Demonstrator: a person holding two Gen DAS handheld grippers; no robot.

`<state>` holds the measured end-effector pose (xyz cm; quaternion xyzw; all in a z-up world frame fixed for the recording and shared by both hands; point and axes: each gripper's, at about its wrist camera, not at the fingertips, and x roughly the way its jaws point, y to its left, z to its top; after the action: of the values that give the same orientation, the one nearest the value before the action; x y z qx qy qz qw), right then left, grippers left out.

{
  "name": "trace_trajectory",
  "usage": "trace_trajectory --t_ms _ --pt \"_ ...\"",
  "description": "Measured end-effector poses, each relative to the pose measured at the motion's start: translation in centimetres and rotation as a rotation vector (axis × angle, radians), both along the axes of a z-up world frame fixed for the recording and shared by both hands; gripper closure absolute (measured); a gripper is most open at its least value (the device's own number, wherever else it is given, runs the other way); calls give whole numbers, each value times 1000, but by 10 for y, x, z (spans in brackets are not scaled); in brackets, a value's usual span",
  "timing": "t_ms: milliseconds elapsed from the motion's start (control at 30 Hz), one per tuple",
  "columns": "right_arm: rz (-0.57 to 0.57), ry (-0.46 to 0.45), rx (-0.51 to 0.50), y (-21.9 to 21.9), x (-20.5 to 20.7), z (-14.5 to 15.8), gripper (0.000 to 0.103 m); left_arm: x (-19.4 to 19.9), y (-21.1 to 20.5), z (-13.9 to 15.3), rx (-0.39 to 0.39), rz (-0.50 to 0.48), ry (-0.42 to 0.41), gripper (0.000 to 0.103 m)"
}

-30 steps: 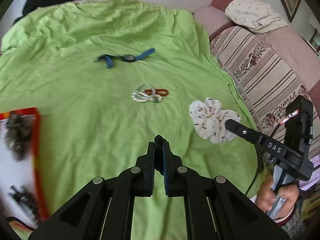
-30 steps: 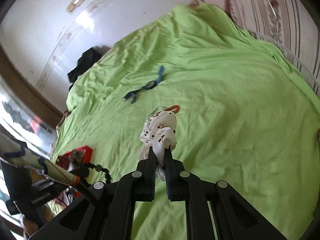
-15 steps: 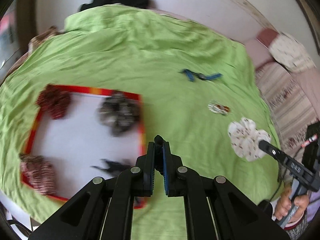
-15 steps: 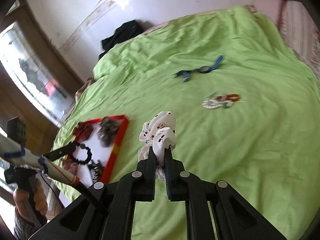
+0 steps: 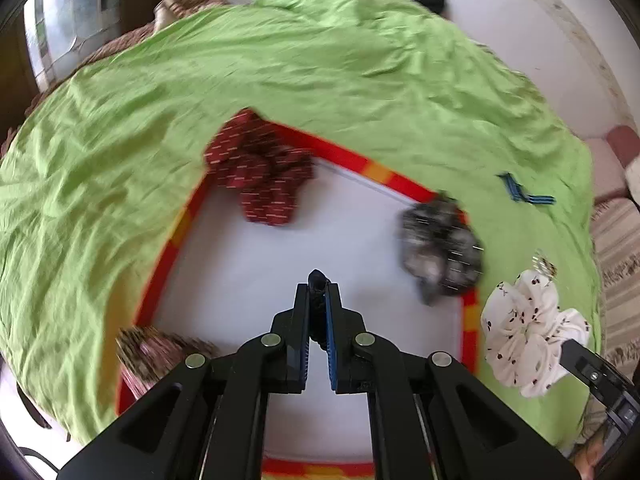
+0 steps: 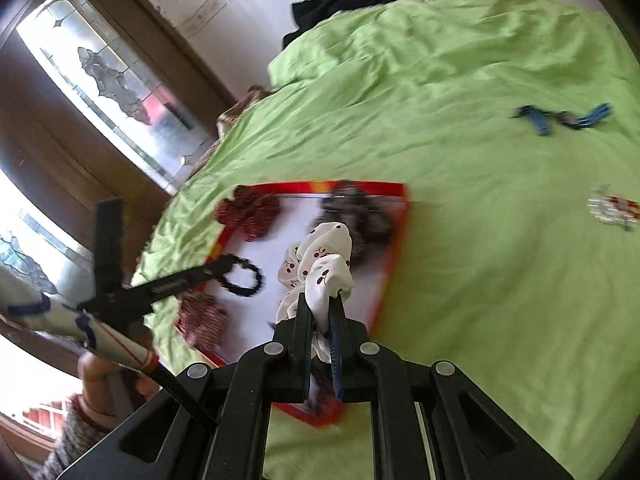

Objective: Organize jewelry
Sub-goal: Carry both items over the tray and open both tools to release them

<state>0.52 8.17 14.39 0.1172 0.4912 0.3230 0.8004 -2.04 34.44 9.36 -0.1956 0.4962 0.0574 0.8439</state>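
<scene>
Landmark: red-framed tray [image 5: 176,236] on the green bed [image 5: 360,92].
Left gripper [image 5: 318,280]: clamped on a black bead bracelet [image 6: 242,278], held above the tray.
Right gripper [image 6: 320,300]: clamped on a white cherry-print scrunchie [image 6: 320,256], over the tray's near edge.
Advice: each piece should be lowered onto bare tray before release, clear of the scrunchies already there.

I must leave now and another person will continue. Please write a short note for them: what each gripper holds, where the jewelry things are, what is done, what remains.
Left gripper: shut on the black beaded bracelet, over the red-edged tray.
Right gripper: shut on the white cherry-print scrunchie, beside the tray's edge.
Done: the dark red scrunchie, grey scrunchie and brown scrunchie lie on the tray.
Left: set down both held items, then fetch the blue watch and the small bead bracelets from the green sheet.
</scene>
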Motion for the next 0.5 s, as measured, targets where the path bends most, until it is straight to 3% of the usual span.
trace_trajectory --t_ms 267,500 --pt "68 70 -43 72 19 -39 94 15 31 -26 -8 36 39 96" --pt "91 82 -107 88 24 -60 94 20 36 -31 -8 46 38 96"
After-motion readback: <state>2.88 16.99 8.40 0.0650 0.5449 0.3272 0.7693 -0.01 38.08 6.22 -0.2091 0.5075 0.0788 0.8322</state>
